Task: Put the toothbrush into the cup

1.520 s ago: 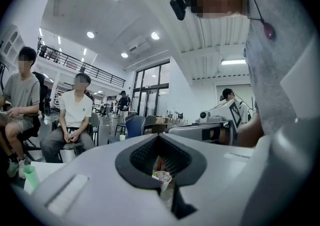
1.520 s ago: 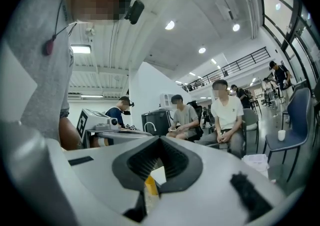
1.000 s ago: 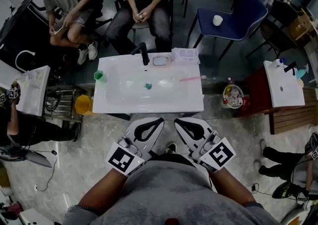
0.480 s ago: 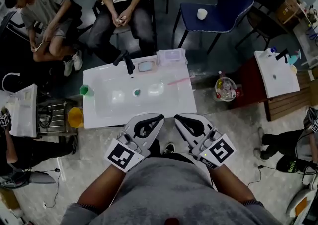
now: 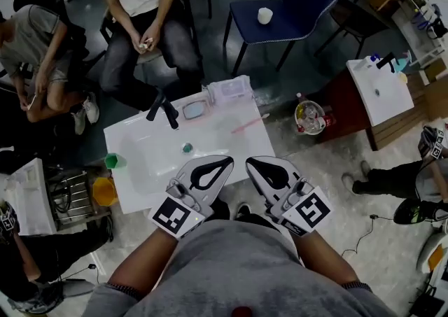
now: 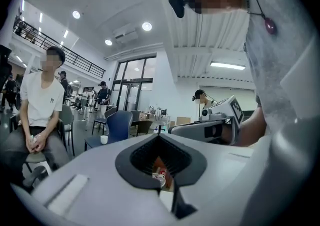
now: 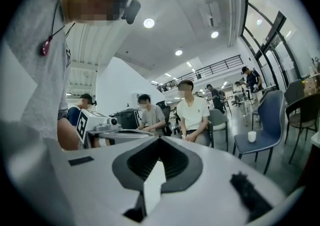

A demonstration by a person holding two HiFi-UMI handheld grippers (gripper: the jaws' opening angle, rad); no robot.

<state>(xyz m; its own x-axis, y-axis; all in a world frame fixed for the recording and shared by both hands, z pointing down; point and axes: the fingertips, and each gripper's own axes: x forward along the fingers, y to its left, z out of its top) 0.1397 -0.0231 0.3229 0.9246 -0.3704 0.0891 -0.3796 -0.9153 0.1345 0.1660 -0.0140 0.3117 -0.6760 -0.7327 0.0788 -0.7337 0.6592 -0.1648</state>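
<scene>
Head view has both tongs low in front of me, just short of the worktop [image 5: 210, 134]. The left tongs [image 5: 225, 162] and right tongs [image 5: 251, 163] sit side by side, each pinched fully together with nothing between the jaws. The left gripper view and right gripper view bear that out, and both look level across the room rather than at the task's things. The pink toothbrush [image 5: 250, 124] lies flat near the far right edge of the worktop. The green cup [image 5: 115, 161] stands at the left edge, well apart from it, with the basin [image 5: 157, 161] between them. I judge this to be the approach, with nothing picked up yet. To do it well I would spread the right tongs wide before arriving and tip them down. I would come across the handle near its middle and close slowly and low, since a thin handle on a smooth top may skid or pivot. After that I would lift clear, cross the basin short of the tap [image 5: 164, 109], turn the toothbrush upright and lower it into the cup before letting go. The cup looks light and stands close to the edge, so the left tongs could steady it.
</scene>
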